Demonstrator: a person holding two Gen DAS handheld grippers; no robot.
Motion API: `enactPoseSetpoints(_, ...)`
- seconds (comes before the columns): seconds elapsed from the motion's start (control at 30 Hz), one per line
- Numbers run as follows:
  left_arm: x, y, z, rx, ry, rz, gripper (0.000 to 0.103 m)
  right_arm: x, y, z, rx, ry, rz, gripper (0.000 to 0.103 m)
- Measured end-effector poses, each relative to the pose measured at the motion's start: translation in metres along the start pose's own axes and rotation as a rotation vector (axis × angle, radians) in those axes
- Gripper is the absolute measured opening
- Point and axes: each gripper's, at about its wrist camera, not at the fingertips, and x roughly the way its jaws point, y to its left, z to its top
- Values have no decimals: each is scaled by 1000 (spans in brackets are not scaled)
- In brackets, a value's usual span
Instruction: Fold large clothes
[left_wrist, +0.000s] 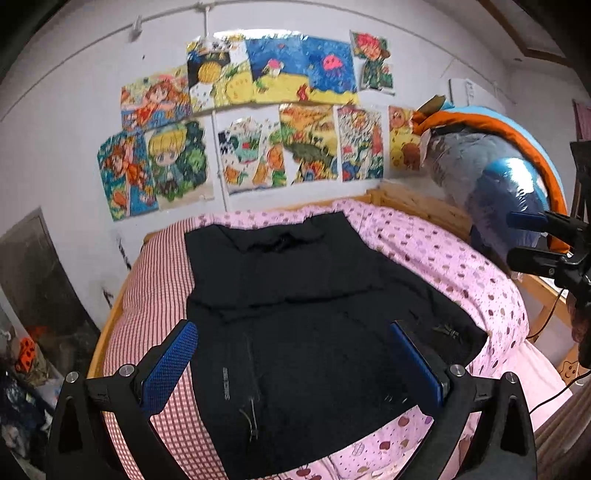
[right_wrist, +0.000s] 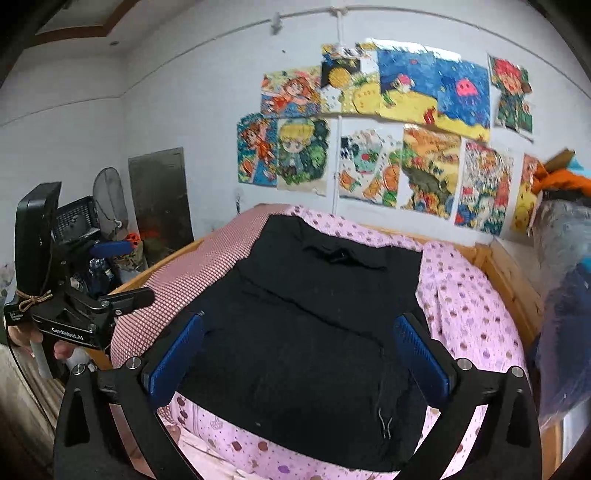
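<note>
A large black garment (left_wrist: 295, 306) lies spread flat on the bed, collar toward the wall; it also shows in the right wrist view (right_wrist: 314, 325). Its upper part looks folded over, with a ridge across the middle. My left gripper (left_wrist: 295, 332) is open, hovering above the garment's near edge, holding nothing. My right gripper (right_wrist: 299, 325) is open too, above the near part of the garment, empty. The right gripper shows at the right edge of the left wrist view (left_wrist: 539, 240); the left gripper shows at the left of the right wrist view (right_wrist: 118, 266).
The bed has a pink dotted sheet (left_wrist: 443, 251) and a red checked sheet (left_wrist: 155, 280) in a wooden frame (right_wrist: 509, 273). Bagged bedding (left_wrist: 491, 173) is piled at the right. Drawings (left_wrist: 258, 122) cover the wall. Clutter and a fan (right_wrist: 110, 199) stand left of the bed.
</note>
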Motion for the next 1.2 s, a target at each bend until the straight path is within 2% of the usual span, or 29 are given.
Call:
enactPoseSetpoints(0.2,19,2,-14,8,55,-1,103,26,-29,-19,87,99,-37,101)
enactPoseSetpoints(0.43,39,-11,-37,123,88,-11,103,56,-52,-44,119,187,-66,101)
enactPoseSetpoints(0.57,45,-23,-50,202,106,-44,103,68,-44,-54,41,214,-29,101)
enactPoseSetpoints(0.67,48,-34,-61,269,124,-86,103,77,-32,-58,-53,255,-38,101)
enactPoseSetpoints(0.8,56,-50,-79,355,171,-107,103,86,-9,-67,-167,310,-38,101)
enactPoseSetpoints(0.83,57,-52,-81,366,185,-108,103,86,-5,-66,-179,320,-33,101)
enactPoseSetpoints(0.87,59,-55,-85,375,201,-113,103,87,-3,-67,-234,340,-95,101)
enactPoseSetpoints(1.0,65,-61,-88,379,246,-138,103,96,7,-76,-272,407,-79,101)
enactPoseSetpoints(1.2,68,-67,-90,390,261,-149,103,109,13,-90,-273,501,-77,101)
